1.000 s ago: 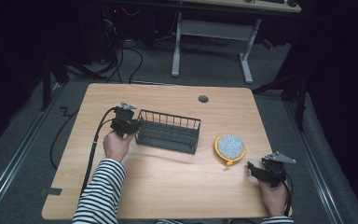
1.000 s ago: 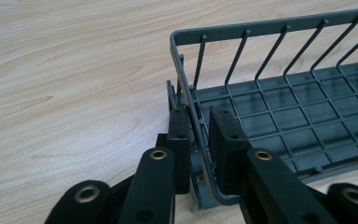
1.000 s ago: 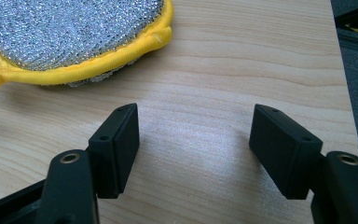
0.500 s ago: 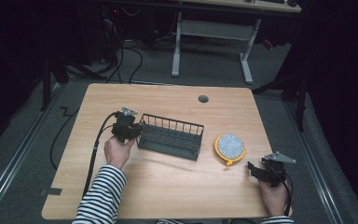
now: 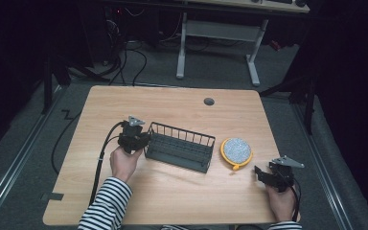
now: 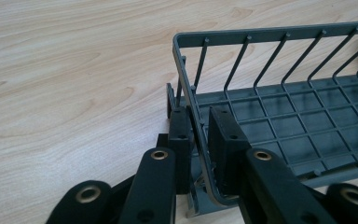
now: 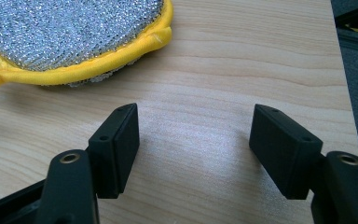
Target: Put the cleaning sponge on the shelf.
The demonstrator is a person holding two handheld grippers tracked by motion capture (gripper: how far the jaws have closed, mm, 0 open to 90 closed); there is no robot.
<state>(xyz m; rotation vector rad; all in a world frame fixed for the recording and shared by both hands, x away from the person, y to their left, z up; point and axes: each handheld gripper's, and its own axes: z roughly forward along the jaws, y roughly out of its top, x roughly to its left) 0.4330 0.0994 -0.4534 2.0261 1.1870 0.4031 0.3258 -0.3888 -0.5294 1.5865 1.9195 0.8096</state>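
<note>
**Mia:** What do you see from up high?

**Ben:** A wooden table (image 5: 172,108). A dark wire rack (image 5: 179,147) sits near the middle. The left gripper (image 5: 141,139) is at the rack's left end. A round yellow scrubber (image 5: 236,151) with a silver top lies just beside the rack's right end. The right gripper (image 5: 263,173) waits near the table's front right corner, apart from the scrubber.

**Mia:** And the left gripper view?

**Ben:** The left gripper (image 6: 200,140) has its jaws close together, pinching the end wall of the wire rack (image 6: 279,98). One jaw is outside, one inside. The rack's floor is a grid, and nothing sits on the part I can see.

**Mia:** The right gripper view?

**Ben:** The right gripper (image 7: 193,135) has its jaws wide apart with nothing between them, only bare wood. The scrubber (image 7: 70,32) lies just ahead.

**Mia:** What job is going on?

**Ben:** Nobody told us. I think the rack is being held or slid. Next the right one may reach for the scrubber. It would need to go forward and close on the yellow rim.

**Mia:** Any words to read?

**Ben:** None that I can see.
</note>
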